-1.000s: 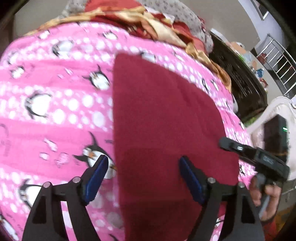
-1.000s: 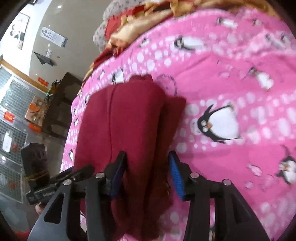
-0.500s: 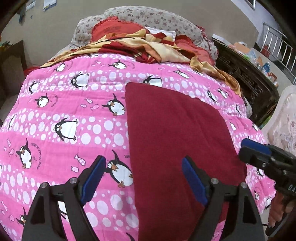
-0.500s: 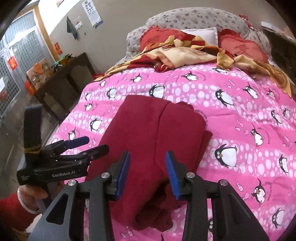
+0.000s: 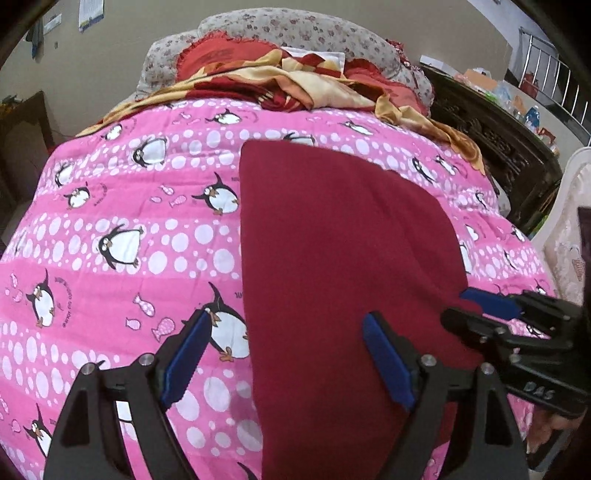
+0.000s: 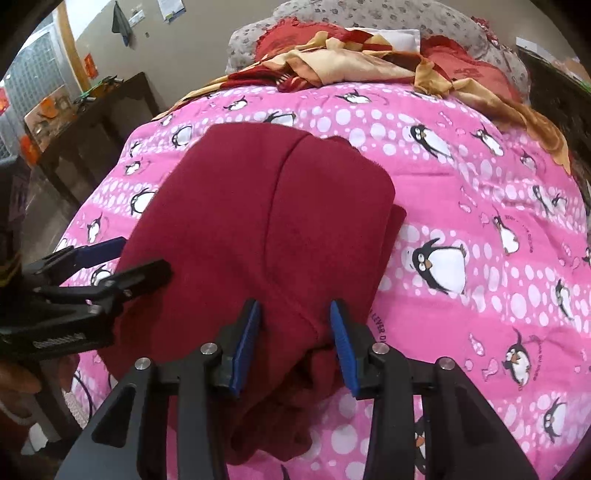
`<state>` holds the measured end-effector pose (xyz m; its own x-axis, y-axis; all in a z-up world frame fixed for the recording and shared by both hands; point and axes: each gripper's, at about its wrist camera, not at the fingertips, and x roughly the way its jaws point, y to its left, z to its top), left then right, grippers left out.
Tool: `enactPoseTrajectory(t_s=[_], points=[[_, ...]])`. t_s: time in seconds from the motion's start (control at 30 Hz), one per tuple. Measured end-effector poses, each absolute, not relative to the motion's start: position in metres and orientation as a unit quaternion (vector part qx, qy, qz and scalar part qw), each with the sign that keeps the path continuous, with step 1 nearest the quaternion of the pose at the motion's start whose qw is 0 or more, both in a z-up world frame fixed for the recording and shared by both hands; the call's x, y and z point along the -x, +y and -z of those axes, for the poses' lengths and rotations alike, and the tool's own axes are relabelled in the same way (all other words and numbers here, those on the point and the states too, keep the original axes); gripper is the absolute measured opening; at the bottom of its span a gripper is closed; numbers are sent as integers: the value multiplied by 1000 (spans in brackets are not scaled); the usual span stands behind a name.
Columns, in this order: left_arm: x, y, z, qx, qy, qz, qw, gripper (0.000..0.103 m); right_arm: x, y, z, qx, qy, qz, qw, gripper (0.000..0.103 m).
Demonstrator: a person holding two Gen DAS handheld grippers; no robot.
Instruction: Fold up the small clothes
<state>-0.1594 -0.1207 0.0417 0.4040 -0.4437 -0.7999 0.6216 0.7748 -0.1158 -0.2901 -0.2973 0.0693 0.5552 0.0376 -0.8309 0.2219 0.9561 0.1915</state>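
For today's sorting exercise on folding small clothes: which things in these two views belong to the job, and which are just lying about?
Belongs to the job:
- dark red garment, lying on the bed
- left hand-held gripper, open
- right hand-held gripper, red cloth between its pads

Just lying about:
- pink penguin blanket
- red and gold bedding
- floral pillow
- dark side table

The folded garment (image 5: 343,266) is lying on the quilt (image 5: 122,229) that is covering the bed, toward the near edge. Behind it, at the head of the bed, a crumpled blanket (image 5: 295,81) is lying across the pillows (image 5: 295,29). The left gripper (image 5: 288,354) is hanging over the garment's left edge, one finger above the quilt, the other above the cloth. The right gripper (image 6: 295,343) is sitting at the garment's near right corner, cloth bunching between its fingers.
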Motion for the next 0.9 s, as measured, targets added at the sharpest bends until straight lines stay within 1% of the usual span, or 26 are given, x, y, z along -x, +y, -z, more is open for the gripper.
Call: enactPoseTrajectory(t_s=[0.17, 0.3, 0.4, 0.47, 0.5, 0.6, 0.9], points=[[164, -118, -59, -99, 414, 312, 849, 87, 300, -296, -99, -151, 426, 74, 889, 64], [169, -117, -76, -99, 389, 308, 863, 87, 301, -292, -113, -146, 411, 109, 893, 66], [173, -114, -86, -92, 378, 306, 869, 87, 301, -289, -119, -134, 403, 125, 897, 67], [175, -112, -90, -89, 373, 304, 872, 87, 300, -286, -123, -128, 398, 133, 899, 72], [175, -111, -93, -89, 372, 305, 872, 87, 300, -285, -125, -125, 395, 133, 900, 73], [175, -110, -96, -91, 378, 305, 869, 87, 302, -283, -128, -123, 390, 136, 902, 74], [182, -105, -107, -94, 356, 297, 881, 87, 305, -281, -135, -124, 381, 140, 905, 77]])
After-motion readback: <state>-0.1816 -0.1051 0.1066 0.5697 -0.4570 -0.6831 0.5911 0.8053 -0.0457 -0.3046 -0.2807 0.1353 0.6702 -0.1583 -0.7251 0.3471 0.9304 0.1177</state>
